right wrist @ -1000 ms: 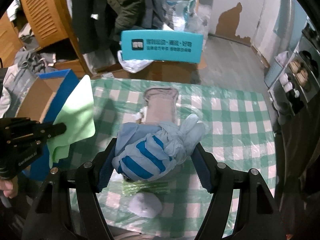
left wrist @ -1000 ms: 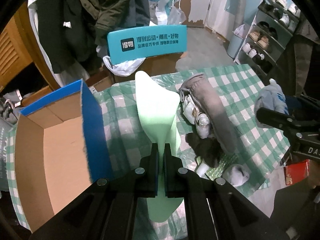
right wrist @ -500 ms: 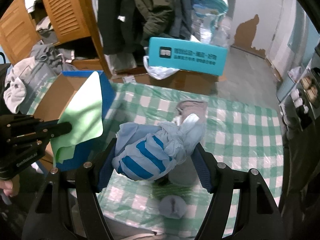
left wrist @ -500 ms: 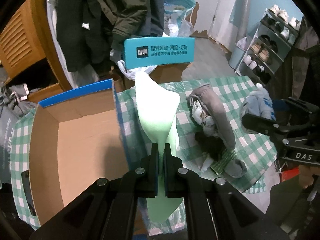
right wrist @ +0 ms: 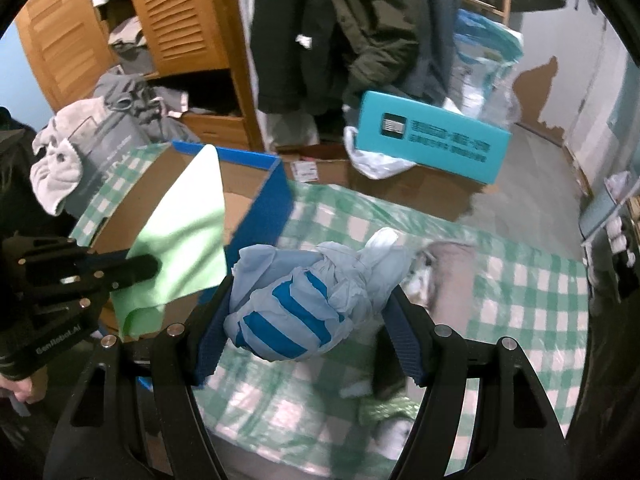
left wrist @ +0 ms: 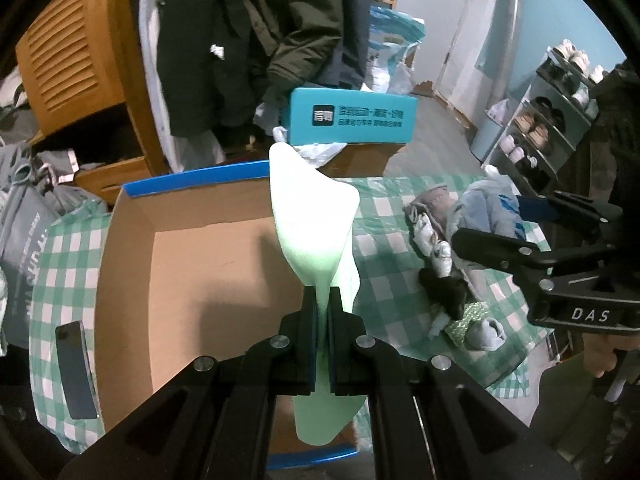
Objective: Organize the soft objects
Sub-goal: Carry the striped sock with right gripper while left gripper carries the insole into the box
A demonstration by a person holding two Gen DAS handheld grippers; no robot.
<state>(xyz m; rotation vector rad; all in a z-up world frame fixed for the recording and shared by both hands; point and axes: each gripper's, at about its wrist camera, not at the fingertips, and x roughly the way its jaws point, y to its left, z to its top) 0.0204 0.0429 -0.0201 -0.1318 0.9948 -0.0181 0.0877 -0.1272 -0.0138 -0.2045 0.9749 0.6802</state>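
Observation:
My left gripper point(left wrist: 323, 300) is shut on a pale green cloth point(left wrist: 316, 224) and holds it above the open cardboard box with blue rim point(left wrist: 192, 280). The cloth point(right wrist: 180, 240) and left gripper point(right wrist: 132, 266) also show in the right wrist view, over the box point(right wrist: 264, 196). My right gripper point(right wrist: 308, 316) is shut on a light blue bundle with blue stripes point(right wrist: 300, 304), held above the checked tablecloth point(right wrist: 520, 300) just right of the box. In the left wrist view the right gripper point(left wrist: 532, 232) holds the bundle point(left wrist: 480, 212) at the right.
A pile of soft items lies on the table: a grey garment point(left wrist: 432, 204), white socks point(left wrist: 436, 248), a black item point(left wrist: 444, 292) and a green-patterned piece point(left wrist: 468, 320). A teal box point(left wrist: 352, 122) stands behind the table. Coats hang at the back; a shoe rack point(left wrist: 552, 120) is at right.
Both grippers have moved left with their loads. The green cloth now hangs over the open box instead of over the tablecloth, and the striped bundle is nearer the box's blue wall.

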